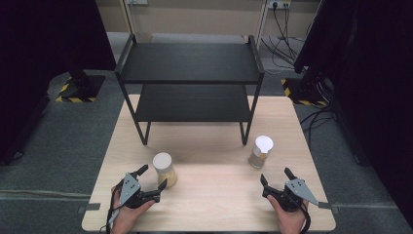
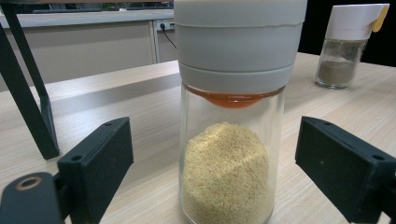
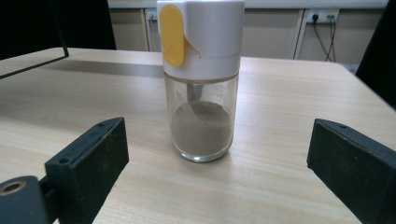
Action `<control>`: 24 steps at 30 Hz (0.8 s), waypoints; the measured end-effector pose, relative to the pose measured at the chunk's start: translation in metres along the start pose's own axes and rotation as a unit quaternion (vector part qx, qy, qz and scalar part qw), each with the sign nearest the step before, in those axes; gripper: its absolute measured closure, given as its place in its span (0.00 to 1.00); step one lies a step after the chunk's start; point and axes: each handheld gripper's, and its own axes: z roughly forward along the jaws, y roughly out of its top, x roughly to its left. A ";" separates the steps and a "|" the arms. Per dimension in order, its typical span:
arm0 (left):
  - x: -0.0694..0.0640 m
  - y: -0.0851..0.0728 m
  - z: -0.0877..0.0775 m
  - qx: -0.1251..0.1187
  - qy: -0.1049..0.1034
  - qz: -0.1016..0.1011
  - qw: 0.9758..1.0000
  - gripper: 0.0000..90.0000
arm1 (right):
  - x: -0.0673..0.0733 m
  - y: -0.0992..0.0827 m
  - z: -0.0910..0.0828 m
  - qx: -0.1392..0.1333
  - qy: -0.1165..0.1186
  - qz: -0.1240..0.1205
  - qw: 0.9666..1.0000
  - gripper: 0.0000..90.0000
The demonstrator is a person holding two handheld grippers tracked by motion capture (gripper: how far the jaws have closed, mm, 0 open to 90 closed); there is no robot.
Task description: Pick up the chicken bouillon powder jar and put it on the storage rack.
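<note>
While both hands rest at the near edge of the table [image 1: 209, 214], each gripper faces its own seasoning jar. Left gripper [image 1: 150, 179]: jaws spread wide, holding nothing, the jar of yellow granules [image 1: 164, 168] standing upright between them with clear gaps either side, near left of the table. Right gripper [image 1: 275, 176]: jaws equally wide and empty, the jar of brown powder [image 1: 260, 151] standing a little beyond the tips, right of centre. Two-tier black shelf rack [image 1: 190, 63] stands at the far side, both tiers bare.

Handling, as I judge it: both jars are clear glass below and plastic cap above, so stiff, smooth, likely slippery and breakable if knocked over. Each is tall for its base and partly filled, so probably light to moderate in weight. Best hold looks to be square across the glass body, below the cap; the yellow flip tab [image 3: 173, 35] on the brown jar's cap should be avoided.
</note>
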 end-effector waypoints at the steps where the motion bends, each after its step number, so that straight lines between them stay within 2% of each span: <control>1: 0.000 0.000 0.000 -0.001 0.000 0.001 1.000 0.12 | 0.000 0.001 0.000 0.002 0.001 -0.002 1.000 0.06; 7: 0.000 -0.002 -0.001 -0.020 -0.010 -0.005 1.000 0.13 | -0.001 -0.001 0.000 -0.002 -0.001 0.005 1.000 0.06; 8: 0.000 -0.001 -0.001 -0.029 -0.017 -0.007 0.999 0.13 | -0.001 0.000 0.000 -0.001 0.000 0.004 1.000 0.06; 14: -0.001 0.007 0.005 -0.043 -0.031 0.006 0.999 0.14 | -0.001 0.002 0.001 0.004 0.001 0.005 1.000 0.06; 20: 0.000 0.011 0.009 -0.047 -0.032 0.008 0.998 0.16 | -0.001 0.002 0.002 0.006 0.000 0.006 1.000 0.06; 24: 0.001 0.013 0.013 -0.056 -0.030 0.006 0.998 0.21 | 0.000 0.003 0.002 0.007 -0.001 0.005 1.000 0.06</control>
